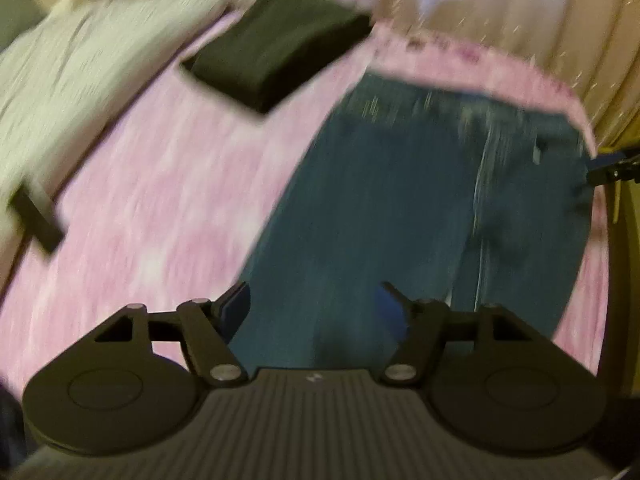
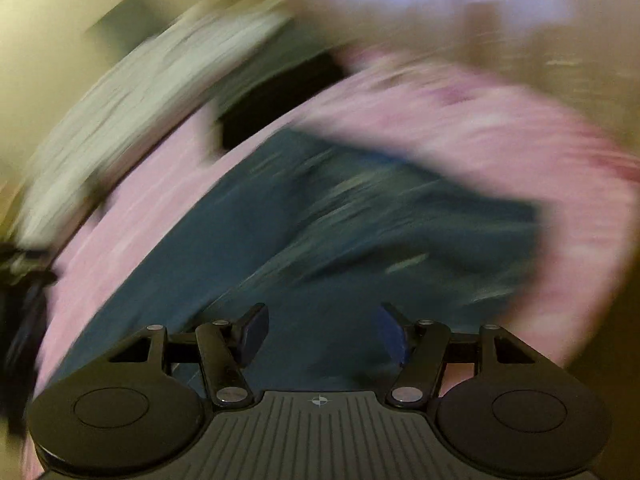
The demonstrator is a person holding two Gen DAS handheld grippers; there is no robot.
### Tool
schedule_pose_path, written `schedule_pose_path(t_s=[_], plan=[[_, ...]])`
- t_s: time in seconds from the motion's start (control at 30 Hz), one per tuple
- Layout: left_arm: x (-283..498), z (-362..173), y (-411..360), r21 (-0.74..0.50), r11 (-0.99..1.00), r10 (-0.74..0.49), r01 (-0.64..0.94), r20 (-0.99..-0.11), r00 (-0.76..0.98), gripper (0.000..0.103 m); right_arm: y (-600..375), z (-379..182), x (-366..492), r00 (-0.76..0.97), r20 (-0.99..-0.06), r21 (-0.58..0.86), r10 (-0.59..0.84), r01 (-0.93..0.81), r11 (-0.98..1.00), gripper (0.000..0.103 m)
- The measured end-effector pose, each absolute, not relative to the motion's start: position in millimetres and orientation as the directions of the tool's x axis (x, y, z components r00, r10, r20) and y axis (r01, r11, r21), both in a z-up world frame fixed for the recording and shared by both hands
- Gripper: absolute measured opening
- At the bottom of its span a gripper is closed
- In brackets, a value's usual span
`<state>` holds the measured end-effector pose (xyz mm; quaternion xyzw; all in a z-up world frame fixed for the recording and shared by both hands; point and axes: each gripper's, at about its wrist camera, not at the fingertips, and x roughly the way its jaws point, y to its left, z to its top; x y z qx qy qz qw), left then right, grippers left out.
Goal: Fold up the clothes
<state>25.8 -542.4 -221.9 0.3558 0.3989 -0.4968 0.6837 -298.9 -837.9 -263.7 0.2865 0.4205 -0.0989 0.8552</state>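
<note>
Both grippers, left gripper (image 1: pixel 316 304) and right gripper (image 2: pixel 322 322), hang spread and empty over the jeans (image 1: pixel 400 200) lying on the pink bedspread (image 1: pixel 160 200); I'd judge a fold comes next, needing firm pinches on the denim

Jeans (image 1: pixel 400 200) blue denim; bedspread (image 1: pixel 160 200) pink cloth; folded garment (image 1: pixel 276 44) black, matt

A home bedroom: a bed (image 1: pixel 152 208) with a pink patterned cover fills the frame, pale pillows (image 1: pixel 80 64) lie at upper left, and cream curtains (image 1: pixel 560 20) hang at upper right.
</note>
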Motion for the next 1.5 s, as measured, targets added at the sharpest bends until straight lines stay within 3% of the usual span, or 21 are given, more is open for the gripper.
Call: schedule_pose_path(t_s=[0.1, 0.23, 0.37, 0.53, 0.6, 0.67, 0.7, 0.77, 1.0, 1.2, 1.27, 1.3, 1.33, 1.37, 1.4, 1.5], plan=[[18, -238, -473, 0.103, 0.315, -0.315, 0.943, -0.927, 0.206, 0.073, -765, -275, -255, 0.548, -0.795, 0.392, 0.261, 0.135, 0.91, 0.063], [3, -260, -394, 0.127, 0.375, -0.237, 0.918, -0.944, 0.228, 0.076, -678, -301, -202, 0.422, -0.831, 0.33, 0.363, -0.152, 0.932, 0.063], [-4, -284, -330, 0.153, 0.416, -0.195, 0.896, -0.948, 0.252, 0.077, -633, -335, -165, 0.363, -0.873, 0.232, 0.327, -0.28, 0.931, 0.063], [-8, -321, -308, 0.176, 0.391, -0.209, 0.904, -0.939, 0.273, 0.075, -604, -366, -133, 0.323, -0.918, 0.116, 0.232, -0.34, 0.933, 0.063], [-11, -334, -311, 0.213, 0.334, -0.207, 0.918, -0.934, 0.292, 0.068, -609, -370, -129, 0.313, -0.926, 0.11, 0.21, -0.308, 0.945, 0.063], [-10, -342, -311, 0.238, 0.286, -0.207, 0.928, -0.931, 0.302, 0.047, -615, -370, -131, 0.299, -0.934, 0.11, 0.198, -0.285, 0.952, 0.063], [-9, -344, -310, 0.237, 0.271, -0.205, 0.933, -0.933, 0.297, 0.042, -617, -369, -132, 0.292, -0.938, 0.106, 0.188, -0.278, 0.955, 0.063], [-7, -346, -307, 0.244, 0.247, -0.202, 0.938, -0.934, 0.296, 0.014, -622, -367, -136, 0.279, -0.943, 0.106, 0.18, -0.26, 0.96, 0.063], [-25, -232, -244, 0.254, 0.315, -0.291, 0.914, -0.891, 0.348, 0.013, -635, -351, -149, 0.232, -0.945, 0.156, 0.23, -0.297, 0.942, 0.063], [-56, -175, -173, 0.234, 0.366, -0.161, 0.901, -0.937, 0.309, 0.011, -608, -326, -174, 0.21, -0.931, 0.15, 0.298, -0.525, 0.838, 0.064], [-69, -182, -166, 0.257, 0.346, -0.115, 0.902, -0.943, 0.312, 0.0, -591, -325, -190, 0.202, -0.938, 0.103, 0.282, -0.613, 0.783, 0.063], [-76, -186, -162, 0.268, 0.336, -0.091, 0.903, -0.945, 0.314, 0.0, -582, -325, -198, 0.199, -0.942, 0.077, 0.27, -0.654, 0.752, 0.063], [-83, -189, -158, 0.279, 0.325, -0.068, 0.904, -0.946, 0.316, 0.0, -576, -325, -205, 0.198, -0.944, 0.061, 0.263, -0.68, 0.731, 0.059], [-83, -188, -156, 0.291, 0.328, -0.066, 0.899, -0.942, 0.329, 0.0, -574, -323, -209, 0.2, -0.946, 0.053, 0.256, -0.683, 0.729, 0.024], [-79, -184, -155, 0.303, 0.339, -0.078, 0.891, -0.934, 0.348, 0.0, -574, -322, -211, 0.203, -0.948, 0.046, 0.247, -0.678, 0.734, 0.009], [-68, -171, -153, 0.339, 0.373, -0.111, 0.864, -0.908, 0.404, 0.0, -574, -308, -213, 0.246, -0.94, 0.021, 0.235, -0.648, 0.761, 0.003]])
